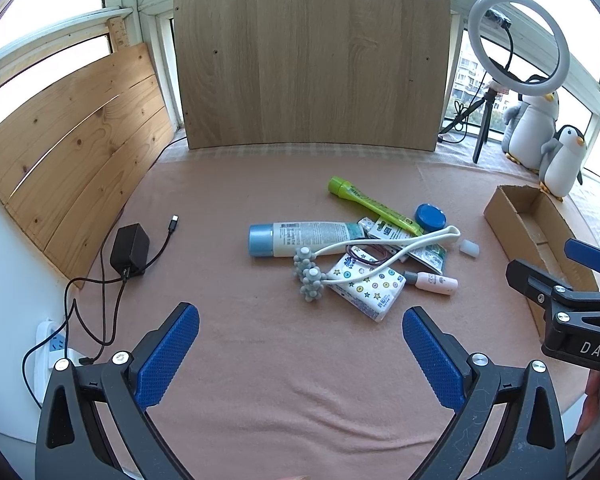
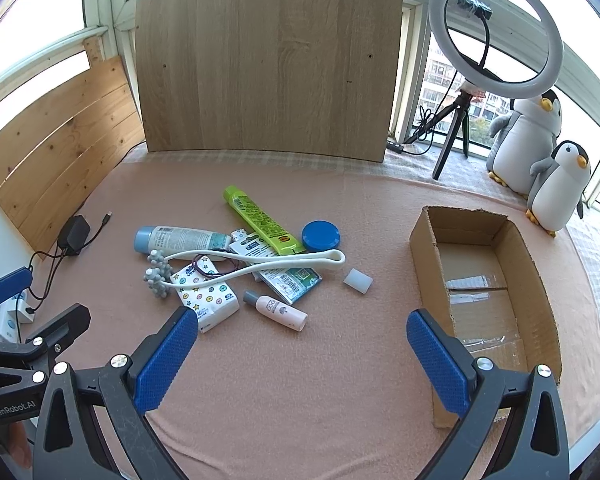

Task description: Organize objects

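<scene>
A pile of small items lies mid-cloth: a blue-capped white tube (image 1: 300, 237) (image 2: 180, 238), a green tube (image 1: 374, 205) (image 2: 262, 220), a blue round lid (image 1: 431, 217) (image 2: 320, 235), a white massager with grey knobbed balls (image 1: 310, 272) (image 2: 158, 274), a patterned tissue pack (image 1: 366, 286) (image 2: 206, 294), a small pink bottle (image 1: 432, 281) (image 2: 278, 310) and a white cap (image 1: 469, 248) (image 2: 357, 280). An open cardboard box (image 1: 528, 220) (image 2: 484, 280) sits to the right. My left gripper (image 1: 300, 354) and right gripper (image 2: 302, 360) hover open before the pile, holding nothing.
A black charger (image 1: 130, 250) with cables and a power strip (image 1: 54, 350) lie at the left edge. Wooden boards (image 1: 312, 52) stand at the back and left. A ring light on a tripod (image 2: 496, 36) and two penguin plush toys (image 2: 556, 184) stand at the back right.
</scene>
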A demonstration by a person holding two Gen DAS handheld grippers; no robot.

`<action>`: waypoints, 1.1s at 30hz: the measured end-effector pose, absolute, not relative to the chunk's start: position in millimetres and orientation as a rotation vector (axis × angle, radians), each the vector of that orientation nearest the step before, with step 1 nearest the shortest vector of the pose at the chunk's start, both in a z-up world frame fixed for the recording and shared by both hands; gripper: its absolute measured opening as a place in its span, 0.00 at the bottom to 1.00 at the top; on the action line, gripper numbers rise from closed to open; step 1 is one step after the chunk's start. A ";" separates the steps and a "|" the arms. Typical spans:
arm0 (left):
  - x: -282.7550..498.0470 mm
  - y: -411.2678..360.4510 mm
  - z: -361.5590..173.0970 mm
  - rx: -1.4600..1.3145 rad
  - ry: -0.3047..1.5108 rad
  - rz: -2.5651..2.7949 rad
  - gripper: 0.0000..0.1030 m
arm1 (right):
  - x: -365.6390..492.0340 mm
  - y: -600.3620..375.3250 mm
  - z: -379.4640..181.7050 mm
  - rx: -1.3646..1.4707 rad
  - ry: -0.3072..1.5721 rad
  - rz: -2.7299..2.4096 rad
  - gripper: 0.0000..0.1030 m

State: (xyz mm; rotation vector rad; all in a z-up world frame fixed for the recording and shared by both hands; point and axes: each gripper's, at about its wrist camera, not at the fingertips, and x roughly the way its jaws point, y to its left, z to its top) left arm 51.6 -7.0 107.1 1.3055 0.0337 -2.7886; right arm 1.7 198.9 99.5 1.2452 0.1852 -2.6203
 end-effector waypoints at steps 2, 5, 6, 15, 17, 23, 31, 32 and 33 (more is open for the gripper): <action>49.4 -6.8 106.0 1.308 0.035 -2.786 1.00 | 0.6 198.8 98.6 1.248 0.186 -2.618 1.00; 45.4 -6.7 104.2 1.313 0.036 -2.783 1.00 | -1.7 197.9 97.1 1.252 0.189 -2.615 1.00; 44.1 -6.8 103.5 1.314 0.037 -2.782 1.00 | -2.5 197.7 96.6 1.254 0.189 -2.614 1.00; 28.0 -7.2 95.2 1.342 0.040 -2.767 1.00 | -14.2 195.2 89.7 1.276 0.193 -2.602 1.00; 25.1 -7.6 92.4 1.349 0.039 -2.762 1.00 | -17.0 194.9 86.9 1.285 0.191 -2.598 1.00; 19.0 -8.8 84.4 1.374 0.040 -2.744 1.00 | -22.2 194.4 78.6 1.313 0.190 -2.582 1.00; 14.3 -10.9 81.6 1.383 0.042 -2.736 1.00 | -26.2 190.9 73.4 1.326 0.188 -2.565 1.00; 13.6 -11.5 81.1 1.384 0.043 -2.734 1.00 | -27.0 190.5 72.3 1.328 0.189 -2.562 1.00; 12.9 -11.7 80.6 1.387 0.043 -2.732 1.00 | -27.6 190.3 71.3 1.331 0.189 -2.559 1.00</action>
